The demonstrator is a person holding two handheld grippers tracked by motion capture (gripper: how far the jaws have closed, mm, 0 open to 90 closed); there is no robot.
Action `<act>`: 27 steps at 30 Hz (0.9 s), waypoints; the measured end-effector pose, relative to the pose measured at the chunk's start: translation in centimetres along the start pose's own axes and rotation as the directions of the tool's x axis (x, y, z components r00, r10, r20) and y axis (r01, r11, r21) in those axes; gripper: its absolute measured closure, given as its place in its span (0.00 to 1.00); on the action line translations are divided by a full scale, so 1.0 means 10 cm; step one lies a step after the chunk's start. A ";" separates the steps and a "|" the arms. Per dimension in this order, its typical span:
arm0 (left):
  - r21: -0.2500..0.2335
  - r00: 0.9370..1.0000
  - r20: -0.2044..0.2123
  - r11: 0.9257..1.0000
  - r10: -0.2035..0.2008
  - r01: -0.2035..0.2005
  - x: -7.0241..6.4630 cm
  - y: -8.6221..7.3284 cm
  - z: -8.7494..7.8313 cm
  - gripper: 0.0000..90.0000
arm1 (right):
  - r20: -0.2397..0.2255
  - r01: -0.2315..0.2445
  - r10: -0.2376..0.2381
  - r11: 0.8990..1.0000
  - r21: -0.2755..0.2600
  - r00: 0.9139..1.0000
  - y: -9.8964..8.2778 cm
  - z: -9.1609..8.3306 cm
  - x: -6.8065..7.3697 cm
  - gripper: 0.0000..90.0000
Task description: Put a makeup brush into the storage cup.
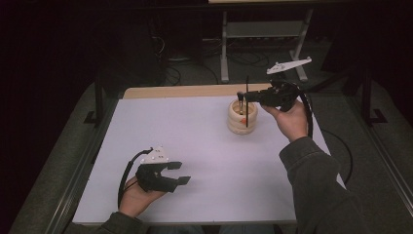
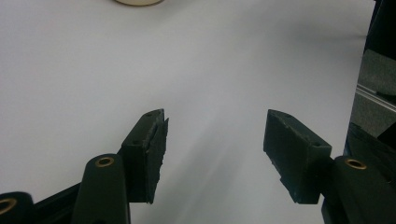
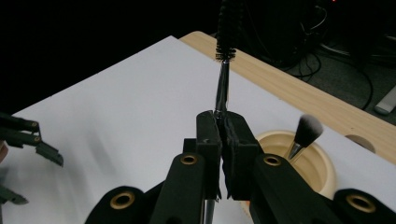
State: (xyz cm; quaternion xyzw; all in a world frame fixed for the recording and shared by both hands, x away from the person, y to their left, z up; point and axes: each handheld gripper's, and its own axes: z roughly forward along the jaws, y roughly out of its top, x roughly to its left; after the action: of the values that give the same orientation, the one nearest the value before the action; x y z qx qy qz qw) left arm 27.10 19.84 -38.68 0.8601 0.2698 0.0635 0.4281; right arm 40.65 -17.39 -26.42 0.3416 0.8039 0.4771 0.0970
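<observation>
- From above, we saw a white table (image 1: 204,161) in a dark room, with a person's two forearms coming in from the near edge.
- The right gripper (image 1: 242,96) was raised over the far right part of the table, held in a hand (image 1: 291,119) with a dark sleeve (image 1: 316,180).
- Its jaws were pressed tight on a thin brush (image 1: 247,105), a black wand that stood upright in the high view.
- In the right gripper view, the right gripper (image 3: 223,140) clamped the brush (image 3: 223,84) along its metal stem, and the dark bristled tip rose above the jaws.
- The lower end of the brush reached down in front of a round cream cup (image 1: 242,119); we could not tell whether it touched the cup.
- The cup stood on the table near the far edge, just below the right gripper.
- In the right gripper view, the cup (image 3: 322,168) sat just right of the jaws, and a second, fluffy brush (image 3: 306,133) leaned inside it with its pale head up.
- The left gripper (image 1: 181,173) lay low at the near left of the table, well apart from the cup, with the hand (image 1: 139,197) under it.
- Its jaws stood apart at a middling width with nothing between them.
- In the left gripper view, the left gripper (image 2: 215,144) showed bare white table between its two pads (image 2: 292,149).
- A strip of wood (image 1: 185,91) ran along the far edge of the table.
</observation>
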 end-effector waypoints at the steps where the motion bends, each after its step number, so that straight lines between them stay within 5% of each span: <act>1: -0.001 1.000 0.001 1.000 -0.001 0.001 0.00 0.00 0.00 0.43 | 0.007 0.004 -0.004 1.000 -0.001 1.000 0.02 0.00 -0.01 0.94; 27: -0.022 1.000 -0.001 1.000 0.003 -0.003 0.02 0.01 -0.06 0.42 | 0.075 -0.079 0.082 0.996 -0.034 0.994 0.28 0.23 -0.37 0.95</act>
State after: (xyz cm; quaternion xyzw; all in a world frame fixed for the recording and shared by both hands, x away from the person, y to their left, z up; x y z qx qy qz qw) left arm 27.16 20.28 -38.24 0.8556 0.2682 0.0675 0.4375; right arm 45.78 -17.27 -25.98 0.3902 0.7777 0.4795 0.1136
